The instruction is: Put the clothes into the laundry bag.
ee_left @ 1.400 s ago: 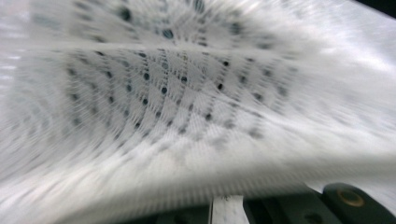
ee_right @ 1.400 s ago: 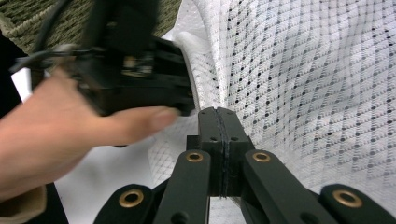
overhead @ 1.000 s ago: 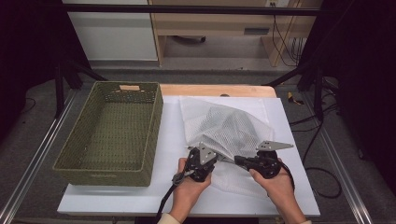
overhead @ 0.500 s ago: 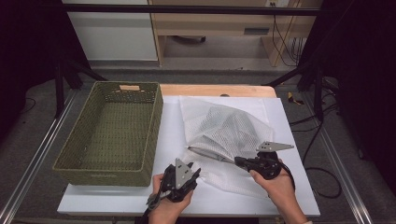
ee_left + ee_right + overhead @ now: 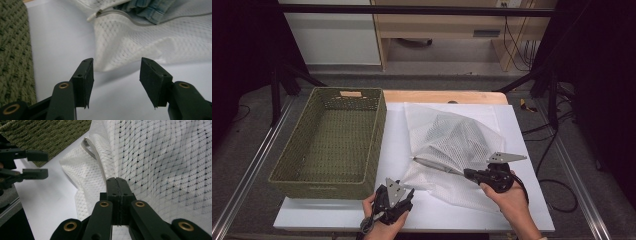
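A white mesh bag point(image 5: 452, 150) lies on the right half of the desk point(image 5: 392, 135), just beside a green basket point(image 5: 332, 140) that sits on the left half. The right gripper point(image 5: 468, 173) has its fingers point(image 5: 117, 187) pressed tight on the bag's edge right by the zip point(image 5: 93, 155), and the mesh drapes up and away from them. The left gripper point(image 5: 408, 192) sits at the near edge of the desk, off the bag's near-left corner. Its fingers point(image 5: 86, 75) have just been opening and now stand apart with nothing between them; the bag's corner lies a little beyond their tips. In the left gripper view something of blue denim point(image 5: 147, 10) shows inside the bag at the zip's open end.
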A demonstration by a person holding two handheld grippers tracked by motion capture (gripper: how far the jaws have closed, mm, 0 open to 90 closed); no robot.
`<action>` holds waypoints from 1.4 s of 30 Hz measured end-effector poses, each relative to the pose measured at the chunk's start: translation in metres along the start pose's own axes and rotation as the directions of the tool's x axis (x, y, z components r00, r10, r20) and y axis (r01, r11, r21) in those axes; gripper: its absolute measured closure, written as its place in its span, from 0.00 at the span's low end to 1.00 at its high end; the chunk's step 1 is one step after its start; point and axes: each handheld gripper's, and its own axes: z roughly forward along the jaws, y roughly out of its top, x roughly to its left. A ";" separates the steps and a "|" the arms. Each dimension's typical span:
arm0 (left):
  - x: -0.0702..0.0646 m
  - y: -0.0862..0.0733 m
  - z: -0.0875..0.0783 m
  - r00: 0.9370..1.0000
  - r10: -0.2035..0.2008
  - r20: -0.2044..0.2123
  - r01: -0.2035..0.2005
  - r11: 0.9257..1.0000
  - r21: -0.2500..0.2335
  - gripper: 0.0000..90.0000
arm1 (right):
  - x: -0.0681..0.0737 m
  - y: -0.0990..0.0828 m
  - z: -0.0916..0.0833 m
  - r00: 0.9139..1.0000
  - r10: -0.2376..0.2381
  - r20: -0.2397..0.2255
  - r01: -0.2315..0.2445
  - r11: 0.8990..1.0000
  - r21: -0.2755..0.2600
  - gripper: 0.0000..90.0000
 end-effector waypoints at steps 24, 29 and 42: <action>0.008 0.011 0.036 0.996 0.021 0.089 -0.030 0.994 0.103 0.98 | -0.002 -0.001 -0.001 1.000 -0.004 0.002 0.004 1.000 0.007 1.00; 0.006 0.003 0.008 0.992 0.038 0.117 -0.049 0.995 0.089 0.99 | 0.004 -0.004 -0.001 1.000 -0.022 -0.005 0.022 0.999 0.026 1.00; 0.013 -0.021 -0.037 0.984 0.002 0.177 -0.026 0.991 0.130 0.99 | 0.023 -0.013 0.006 0.996 -0.079 -0.027 0.081 0.992 0.098 1.00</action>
